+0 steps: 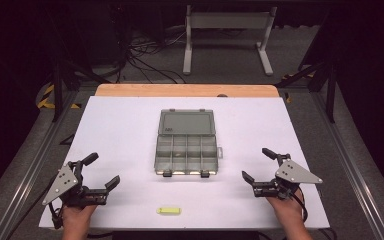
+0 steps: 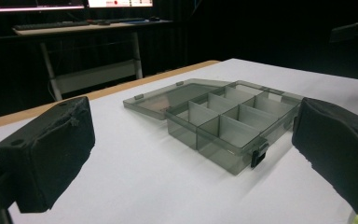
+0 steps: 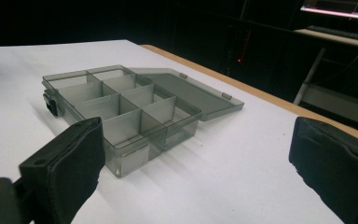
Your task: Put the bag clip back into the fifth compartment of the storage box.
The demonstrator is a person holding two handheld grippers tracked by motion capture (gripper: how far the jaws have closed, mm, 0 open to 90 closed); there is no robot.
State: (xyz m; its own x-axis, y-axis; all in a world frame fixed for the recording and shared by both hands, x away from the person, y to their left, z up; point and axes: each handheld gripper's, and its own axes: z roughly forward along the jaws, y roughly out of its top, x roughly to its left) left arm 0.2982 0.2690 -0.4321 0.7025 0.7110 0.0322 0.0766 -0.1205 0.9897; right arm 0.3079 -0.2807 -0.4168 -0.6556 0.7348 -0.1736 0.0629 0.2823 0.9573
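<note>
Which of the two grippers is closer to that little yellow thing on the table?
Left. The left gripper sits just up-left of the yellow piece; the right gripper is farther off, up to its right.

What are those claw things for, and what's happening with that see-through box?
A person holds a gripper in each hand, the left gripper and the right gripper, near the front of the white table. Both have their jaws open and grip nothing. Between them sits a grey see-through organizer box with its lid folded flat open; its compartments look empty. A small yellow object lies in front of the box, untouched.
</note>
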